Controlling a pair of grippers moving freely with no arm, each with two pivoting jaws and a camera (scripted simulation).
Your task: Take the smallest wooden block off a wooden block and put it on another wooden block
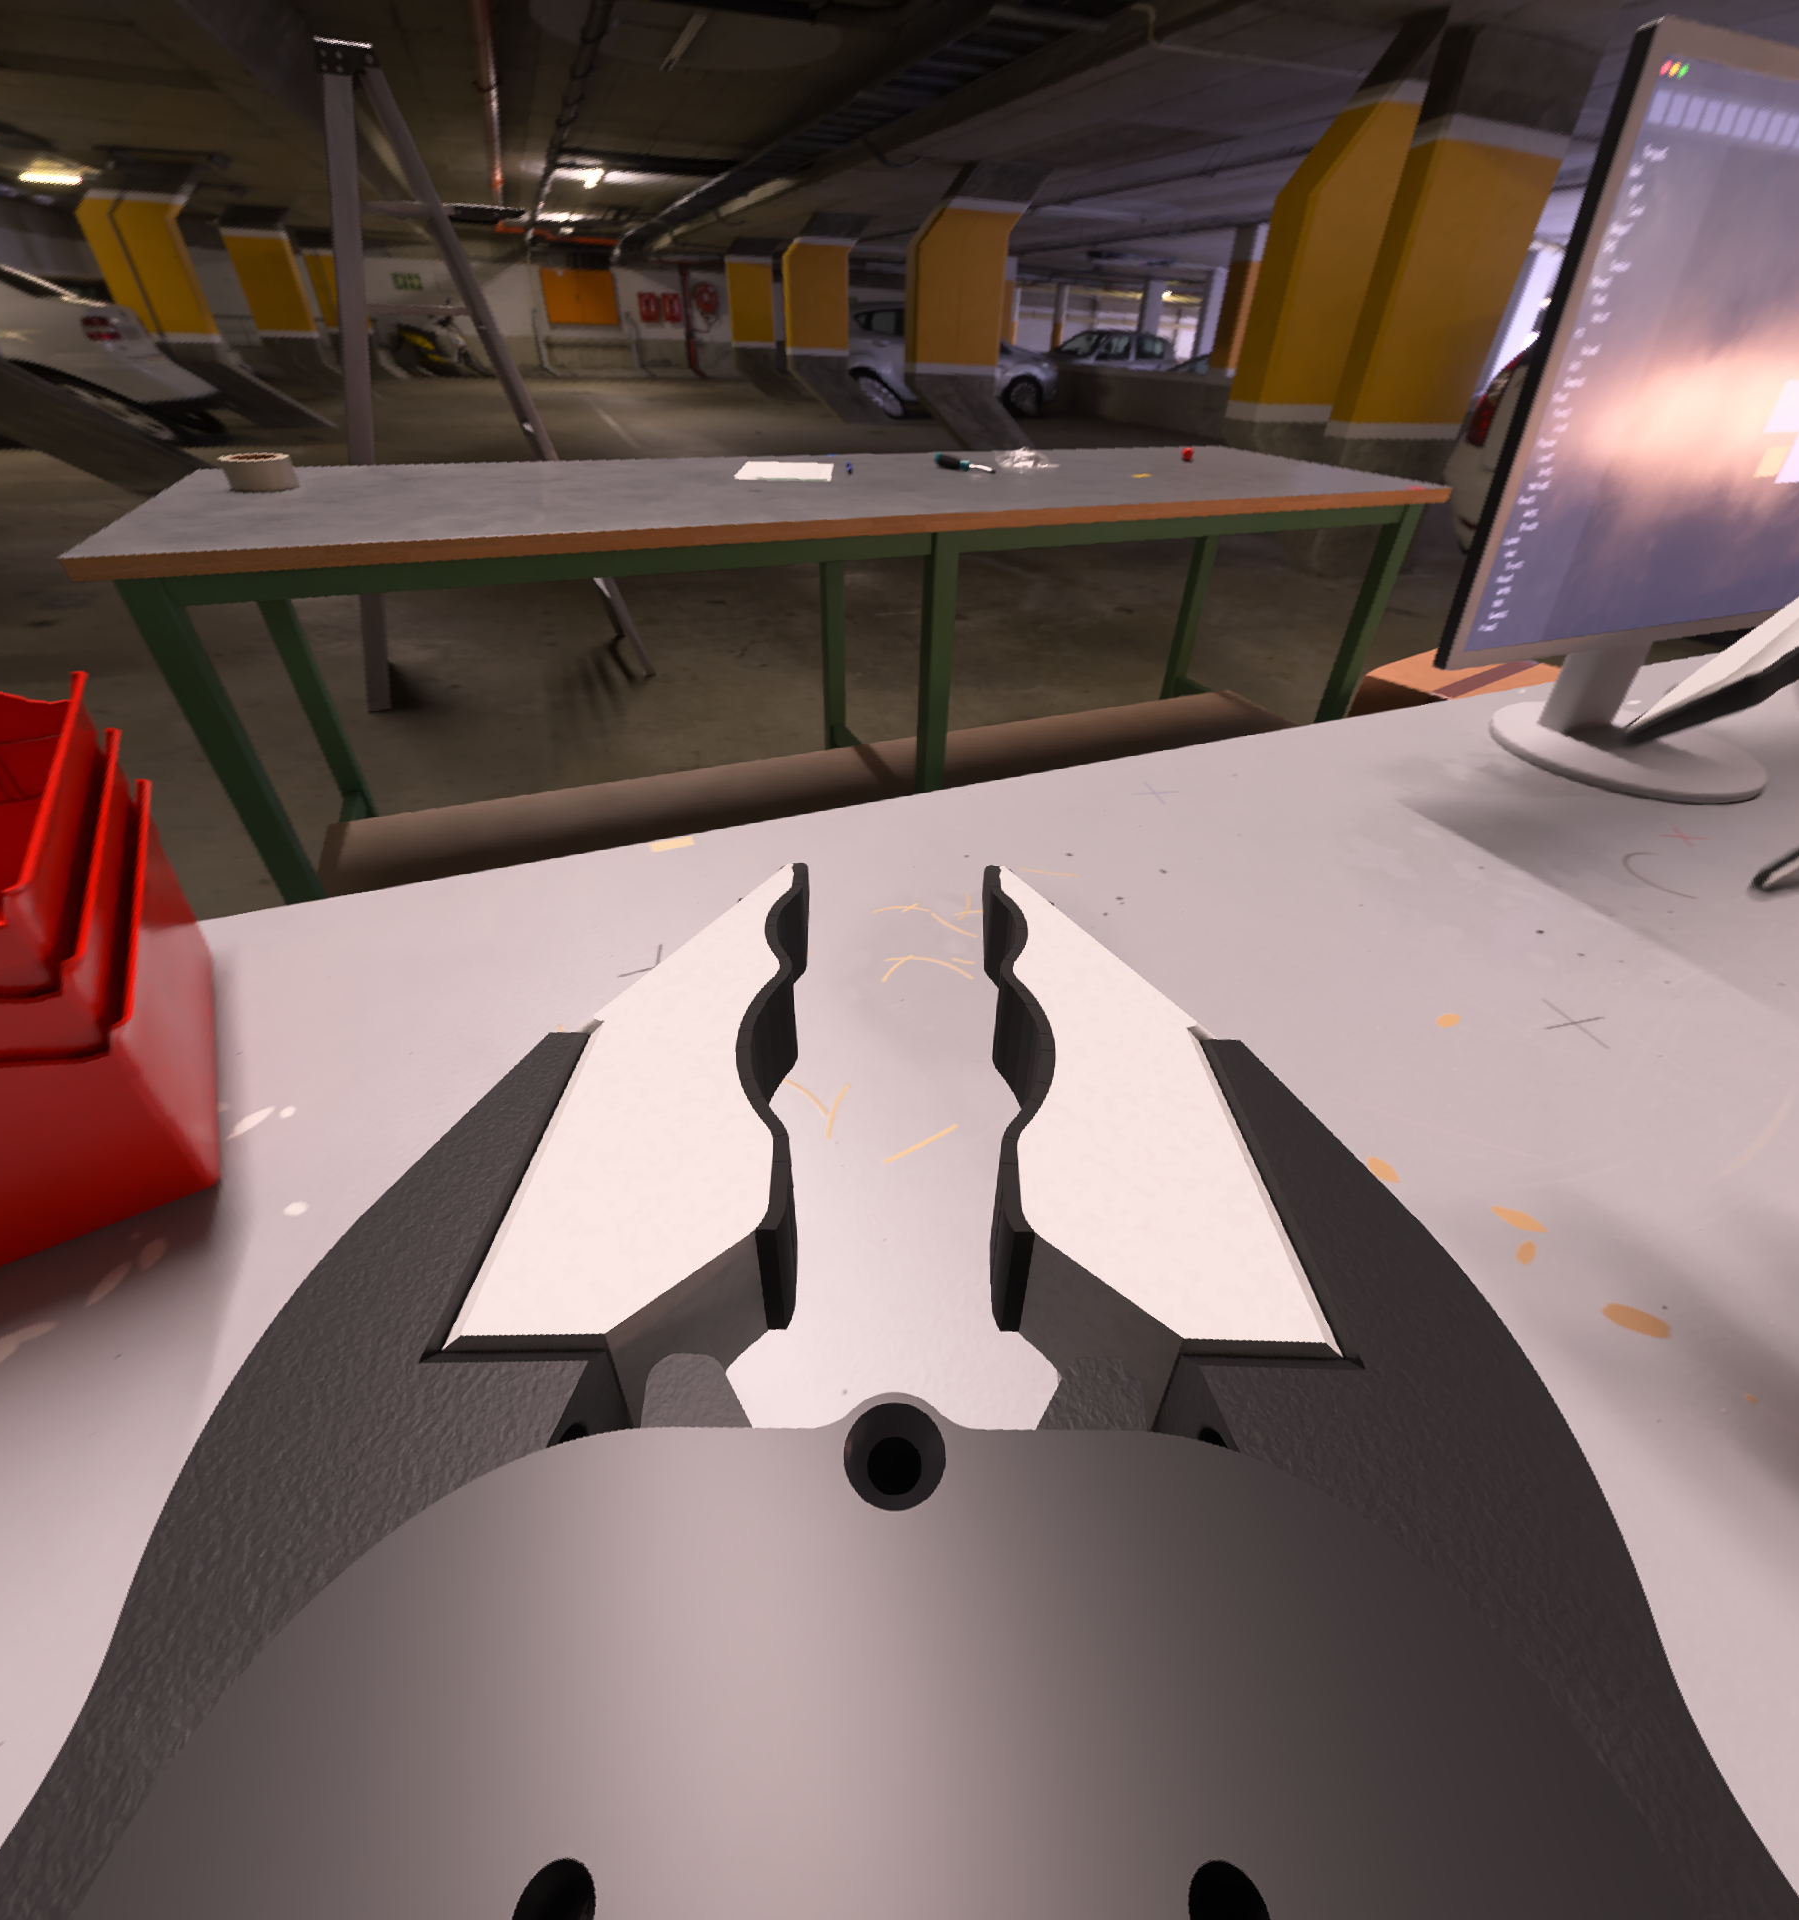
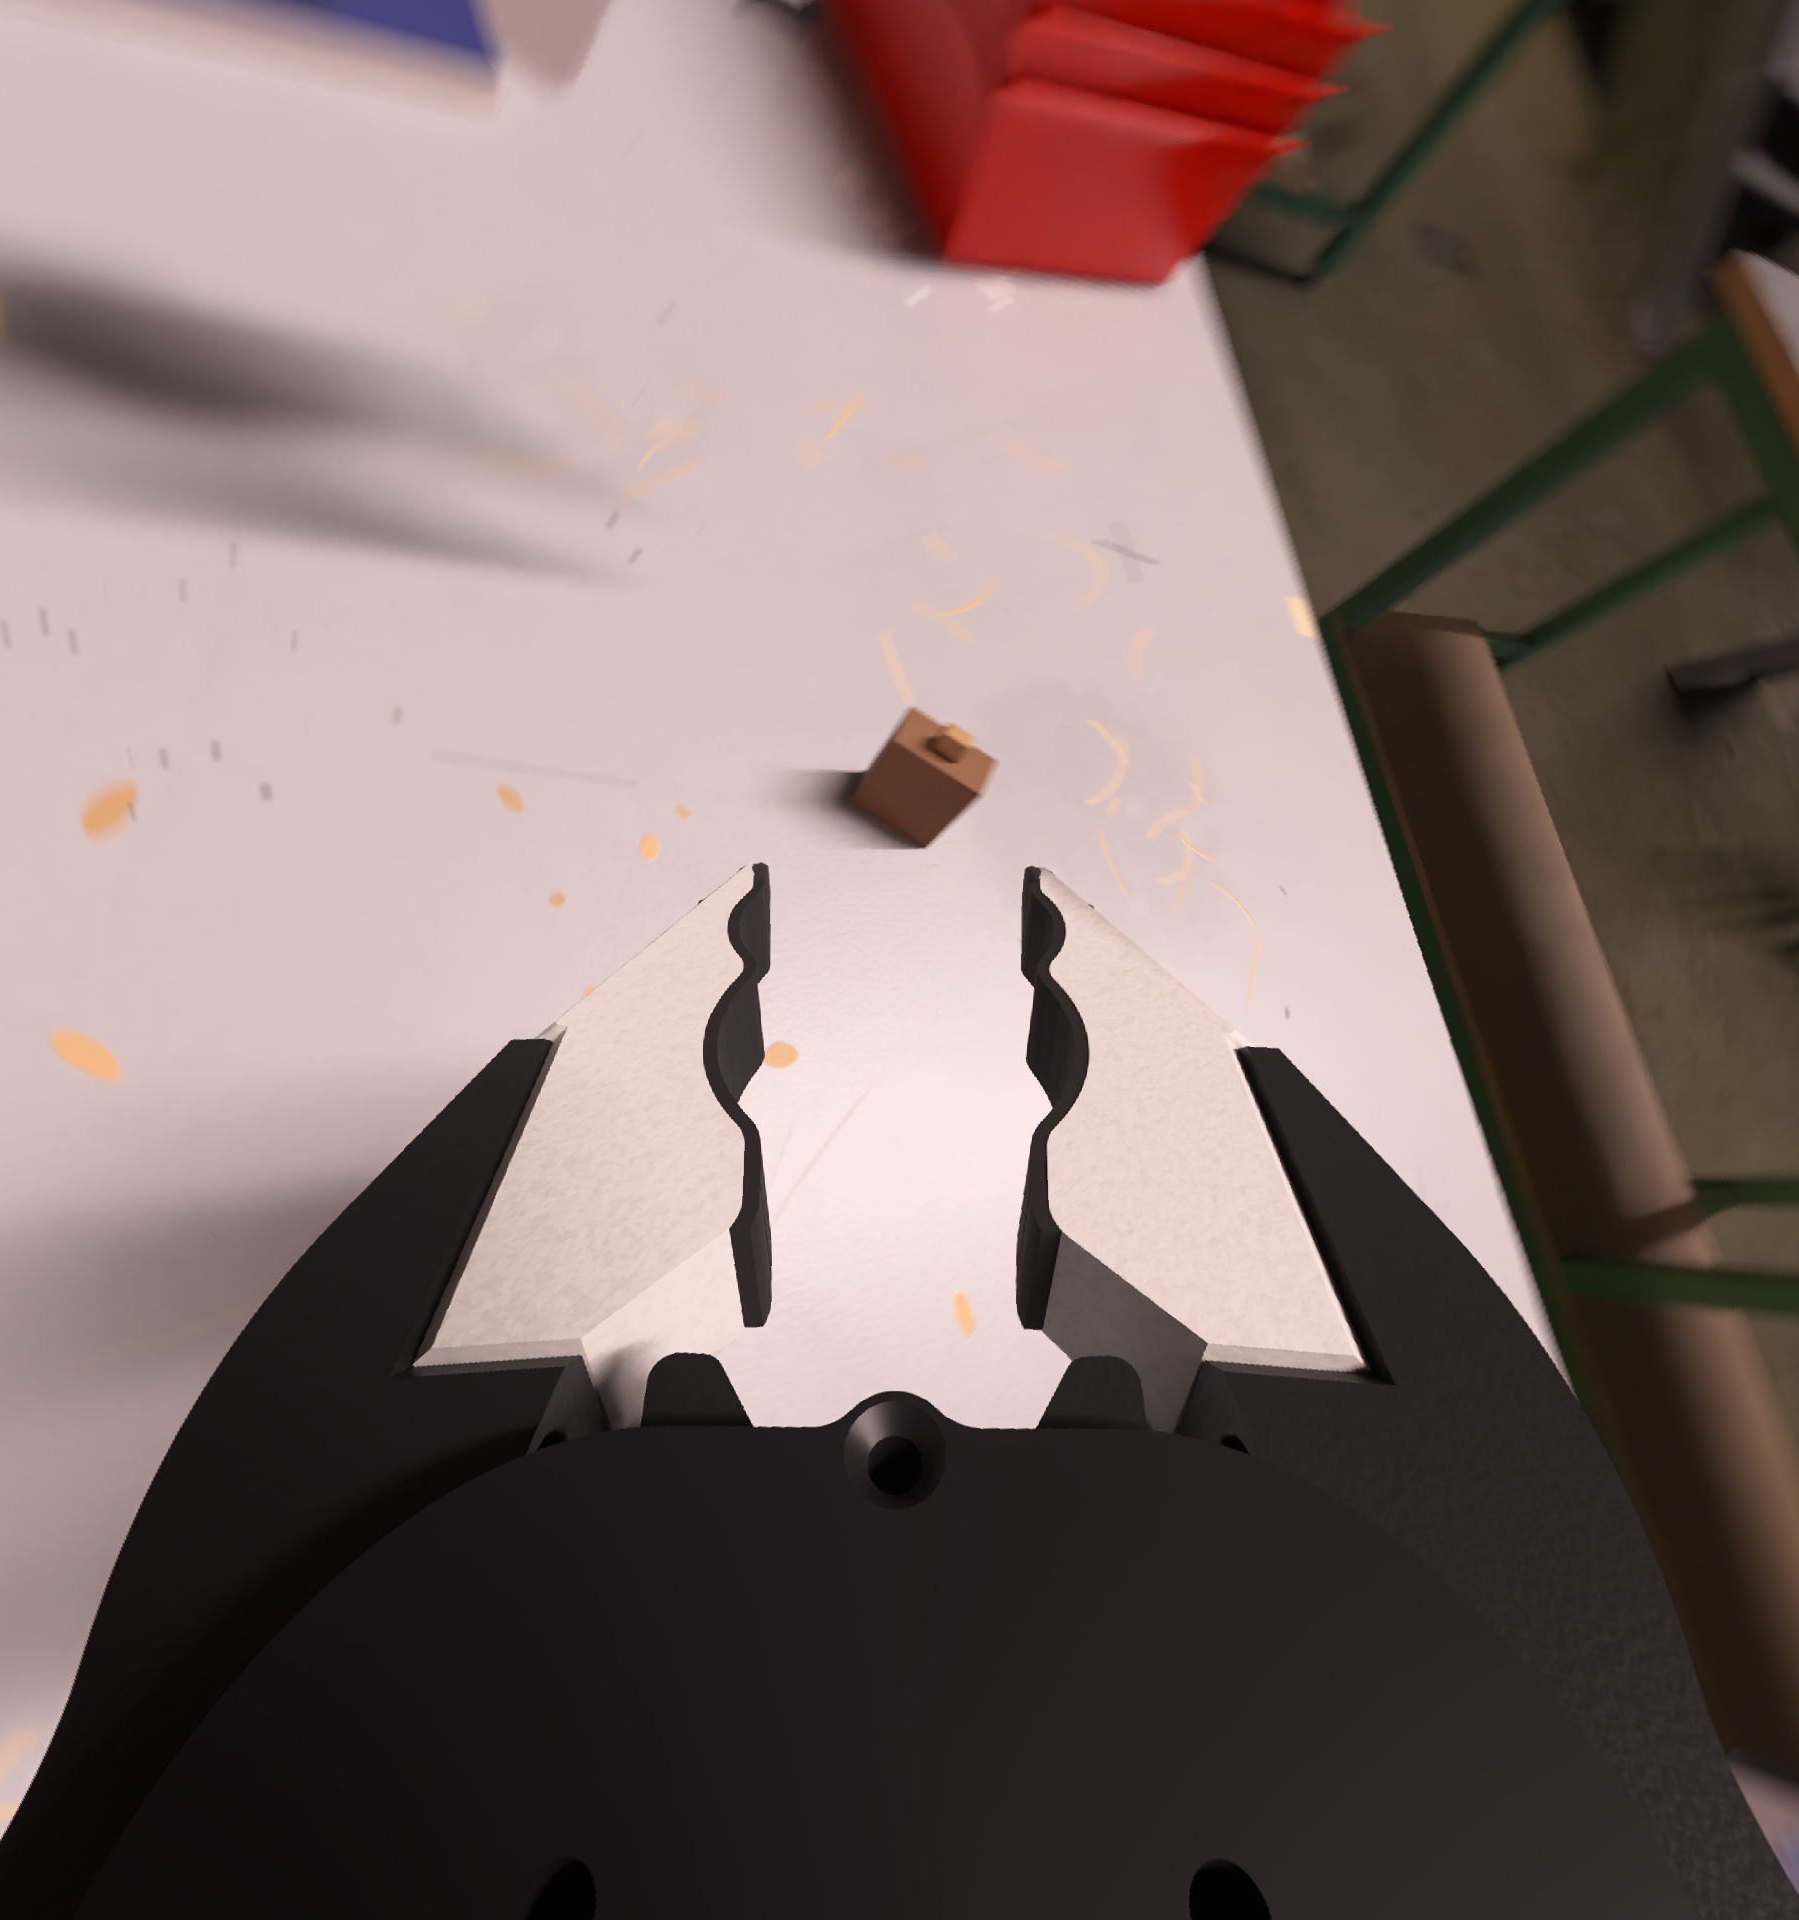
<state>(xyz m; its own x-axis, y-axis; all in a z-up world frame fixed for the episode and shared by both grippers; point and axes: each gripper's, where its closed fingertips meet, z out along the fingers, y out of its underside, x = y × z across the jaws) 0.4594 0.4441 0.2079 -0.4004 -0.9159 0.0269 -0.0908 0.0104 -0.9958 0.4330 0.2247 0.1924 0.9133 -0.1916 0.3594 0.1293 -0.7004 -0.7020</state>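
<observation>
Sitting at far left of the left wrist view: stacked red bins, resting on the pale counter. Hovering low over bare counter beside them: the left gripper, jaws spread with nothing between, pointing toward the far edge and a long green-legged workbench beyond. Standing at far right of that view: a monitor on its round foot. Showing no block anywhere in that view. Turning to the right wrist view: blurring across the left part of the counter, with orange flecks scattered about. Hanging above the counter and tilting downward: the right gripper, jaws likewise spread and empty. Lying just ahead of its tips, slightly right of the midline and near the counter's right edge: a brown wooden block, carrying on its top face the smallest wooden block, a tiny paler piece. Apparently working the approach step, with nothing yet grasped. Calling next for advancing and lowering the right gripper, centring over the tiny piece, narrowing the gap a good deal and pinching only the top piece without nudging the block beneath. Not seeing a second block for the drop-off in either view, so needing to locate one.
</observation>
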